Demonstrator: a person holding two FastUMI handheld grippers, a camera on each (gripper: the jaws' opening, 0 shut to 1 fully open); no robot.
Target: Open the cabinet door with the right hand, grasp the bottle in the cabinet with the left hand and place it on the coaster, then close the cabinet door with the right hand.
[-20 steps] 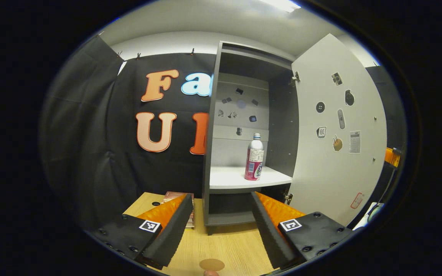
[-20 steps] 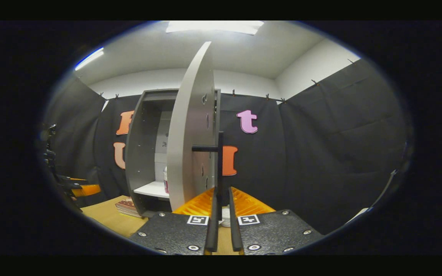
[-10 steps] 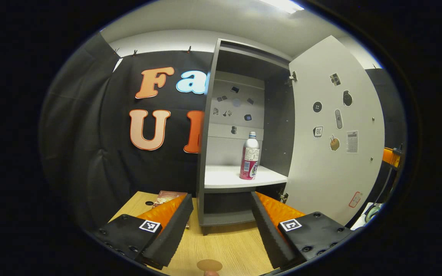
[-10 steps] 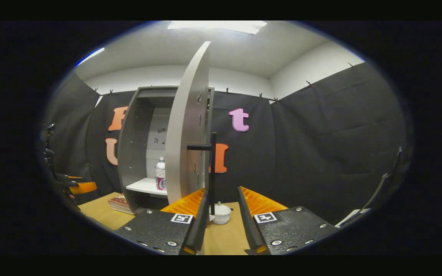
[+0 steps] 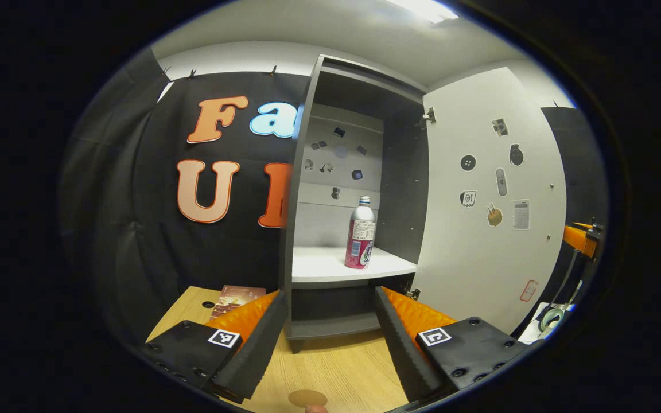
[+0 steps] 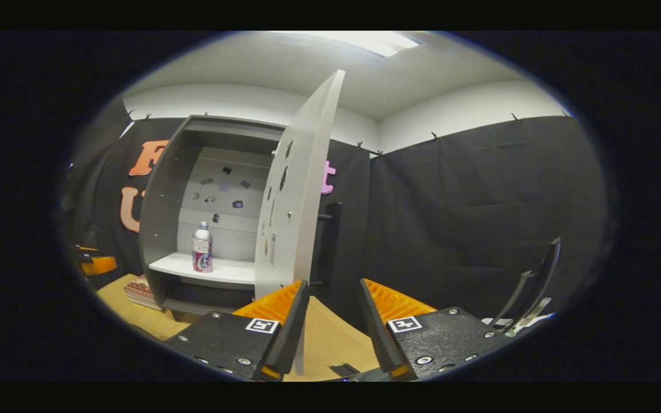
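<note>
The grey cabinet [image 5: 299, 172] stands on the wooden table with its white door [image 5: 488, 189] swung wide to the right. A pink and silver bottle [image 5: 360, 234] stands upright on the white shelf [image 5: 325, 265] inside. My left gripper [image 5: 325, 338] is open, in front of and below the shelf, apart from the bottle. A round tan coaster [image 5: 307, 398] lies on the table near me. In the right gripper view the door [image 6: 299, 195] is edge-on with its black handle [image 6: 333, 235] behind; my right gripper [image 6: 330, 327] is open and off the handle. The bottle [image 6: 202, 248] stands at the left there.
A book [image 5: 236, 295] lies flat on the table [image 5: 336, 373] left of the cabinet. Stickers dot the cabinet's back panel and the door's inside. The other gripper [image 5: 580, 238] peeks past the door's right edge. Black cloth walls surround the booth.
My right gripper went from shut on the door handle to open, then backed away to the right. The door swung wider. My left gripper drifted slightly, staying open.
</note>
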